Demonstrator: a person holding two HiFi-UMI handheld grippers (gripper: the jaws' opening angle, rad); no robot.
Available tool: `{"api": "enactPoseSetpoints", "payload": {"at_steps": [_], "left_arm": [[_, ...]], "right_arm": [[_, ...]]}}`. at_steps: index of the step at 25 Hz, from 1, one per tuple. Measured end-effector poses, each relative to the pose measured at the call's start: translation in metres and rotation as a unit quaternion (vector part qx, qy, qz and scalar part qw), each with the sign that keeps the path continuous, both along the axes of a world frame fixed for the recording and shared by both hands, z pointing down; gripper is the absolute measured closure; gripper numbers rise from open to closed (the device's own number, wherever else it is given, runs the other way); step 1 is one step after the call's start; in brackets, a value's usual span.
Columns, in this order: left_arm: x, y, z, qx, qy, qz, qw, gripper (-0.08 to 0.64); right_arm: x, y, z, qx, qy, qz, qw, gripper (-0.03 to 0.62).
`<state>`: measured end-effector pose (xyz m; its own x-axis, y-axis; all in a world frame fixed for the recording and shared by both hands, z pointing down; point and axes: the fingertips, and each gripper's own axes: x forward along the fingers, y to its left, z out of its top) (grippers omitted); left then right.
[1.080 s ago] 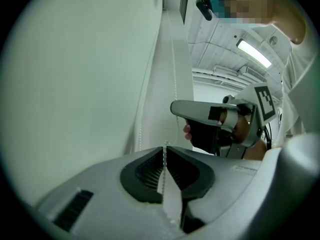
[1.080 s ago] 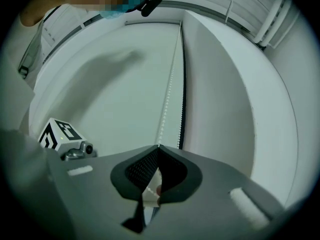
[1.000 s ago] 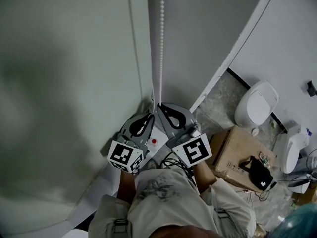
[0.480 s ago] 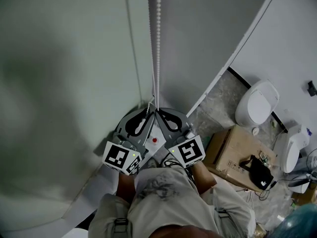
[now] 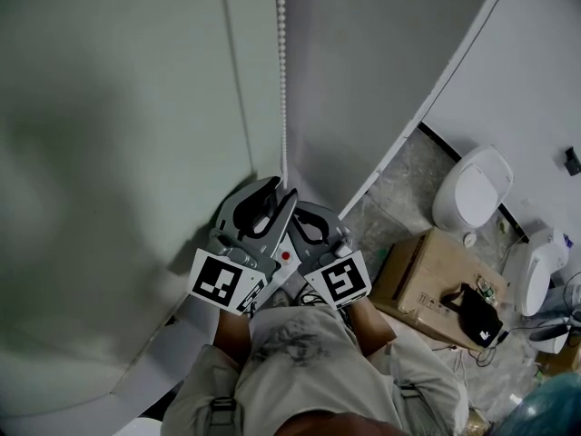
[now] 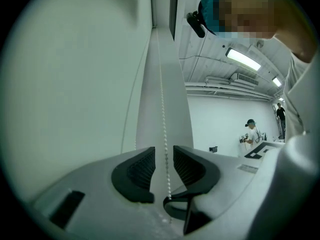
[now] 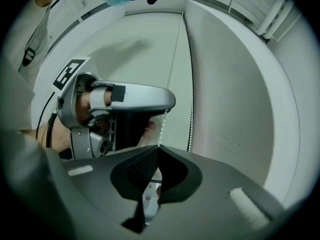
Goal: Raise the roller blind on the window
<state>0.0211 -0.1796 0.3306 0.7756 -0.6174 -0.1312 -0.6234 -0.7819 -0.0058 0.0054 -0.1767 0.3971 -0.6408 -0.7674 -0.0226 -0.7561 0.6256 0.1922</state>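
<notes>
Head view | left tongs (image 5: pixel 278 189) risen, opened around bead chain (image 5: pixel 282 80); right tongs (image 5: pixel 296 211) clamp it

Place: you stand in a bare, white-walled lab or test space | Evidence: ceiling strip light (image 6: pixel 244 60), cardboard box (image 5: pixel 425 284) on speckled floor (image 5: pixel 404 184).

**Bead chain beside the blind, box to the right**

The bead chain (image 5: pixel 282 80) hangs just right of the roller blind (image 5: pixel 118 153). It runs between the 2 jaws of the left hand-held gripper (image 5: pixel 280 189), which have just been opening, and touches neither. The right hand-held gripper (image 5: pixel 296 211), just right and lower, pinches it. A cardboard box (image 5: pixel 422 280) lies on the floor (image 5: pixel 399 189) further right.
</notes>
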Motion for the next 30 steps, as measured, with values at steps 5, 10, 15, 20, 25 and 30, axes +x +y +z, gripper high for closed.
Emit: {"api": "enactPoseSetpoints", "payload": {"at_steps": [5,10,15,20,25,30], "left_arm": [[0.002,0.002,-0.015,0.022,0.003,0.001,0.9998,0.484],[0.005,0.002,-0.022,0.022,-0.001,0.002,0.9998,0.546],[0.008,0.003,-0.004,0.002,-0.016,0.004,0.9999,0.549],[-0.003,0.006,0.02,-0.024,-0.017,0.002,0.9996,0.549],[-0.005,0.004,0.038,-0.04,-0.016,0.002,0.9991,0.549],[-0.007,0.006,0.052,-0.056,-0.017,0.001,0.9983,0.549]], "right_arm": [[-0.004,0.005,0.002,0.001,0.0,-0.001,1.0,0.581],[-0.001,0.004,-0.004,0.001,-0.001,0.002,1.0,0.581],[0.0,0.006,0.017,-0.038,-0.006,0.008,0.999,0.581],[-0.009,0.012,0.04,-0.054,0.009,0.001,0.998,0.581],[-0.01,0.011,0.059,-0.068,0.017,-0.001,0.998,0.581],[-0.013,0.014,0.073,-0.086,0.021,0.003,0.996,0.581]]}}
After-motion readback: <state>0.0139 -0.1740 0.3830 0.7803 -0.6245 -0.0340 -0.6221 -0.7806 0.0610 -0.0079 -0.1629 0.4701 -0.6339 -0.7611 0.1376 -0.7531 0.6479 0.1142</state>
